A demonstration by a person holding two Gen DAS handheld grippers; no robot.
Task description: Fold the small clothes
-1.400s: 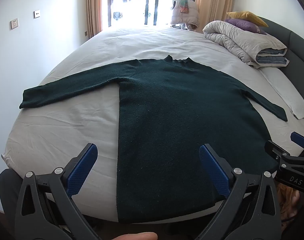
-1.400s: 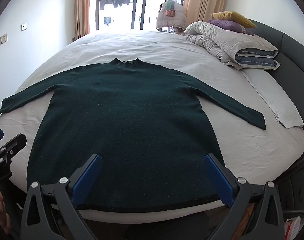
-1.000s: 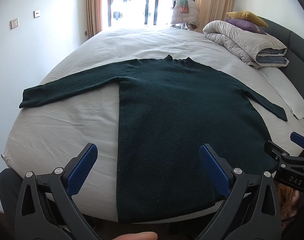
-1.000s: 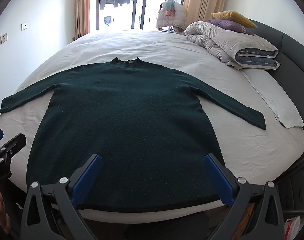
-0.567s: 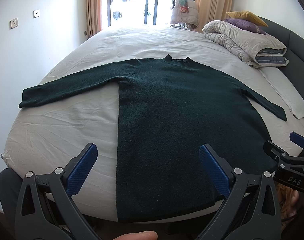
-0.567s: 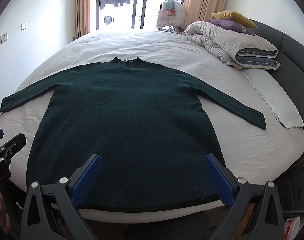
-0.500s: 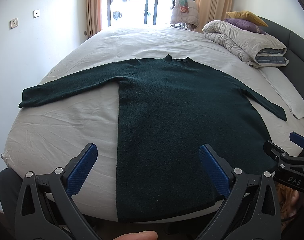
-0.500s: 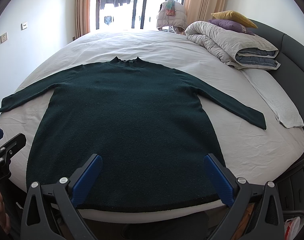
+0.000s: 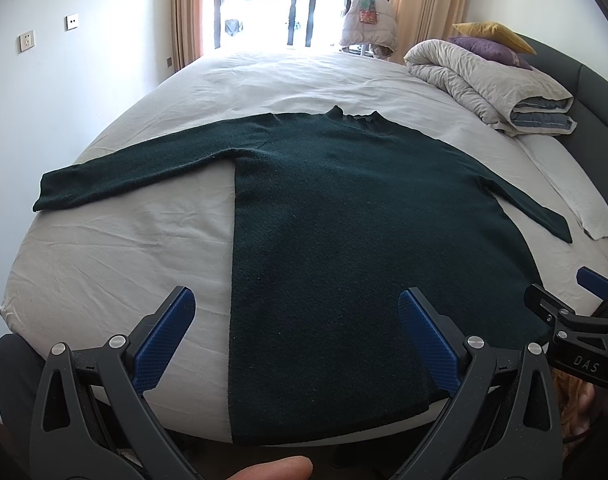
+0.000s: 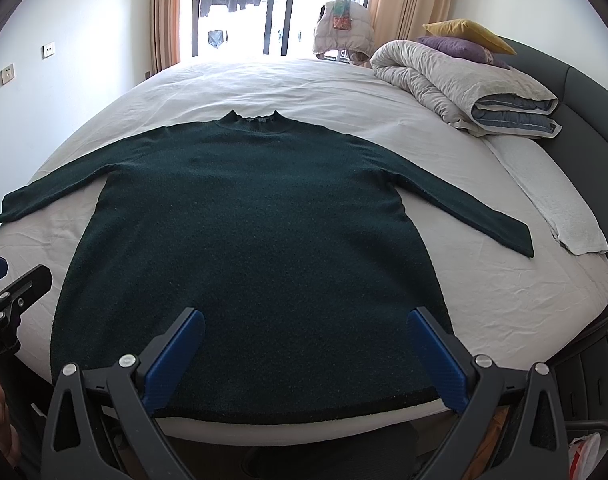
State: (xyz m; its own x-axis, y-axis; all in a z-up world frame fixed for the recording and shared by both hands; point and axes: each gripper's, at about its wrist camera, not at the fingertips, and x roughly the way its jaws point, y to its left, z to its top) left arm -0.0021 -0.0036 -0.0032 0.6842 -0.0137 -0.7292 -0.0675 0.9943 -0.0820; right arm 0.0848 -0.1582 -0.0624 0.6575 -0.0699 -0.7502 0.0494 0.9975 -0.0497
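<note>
One dark green sweater (image 10: pixel 248 248) is lying flat on the bed (image 10: pixel 504 304), its hem reaching the near edge, its collar pointing toward the far edge and its two sleeves stretching out toward the left and right edges. Two hand-held grippers are hovering at the near edge: the left hand-held gripper (image 9: pixel 294 334) and the right hand-held gripper (image 10: pixel 306 350), each with its jaws spread wide and gripping nothing. One rolled duvet (image 10: pixel 464 80) and two pillows (image 10: pixel 468 38) are sitting at the far right corner.
</note>
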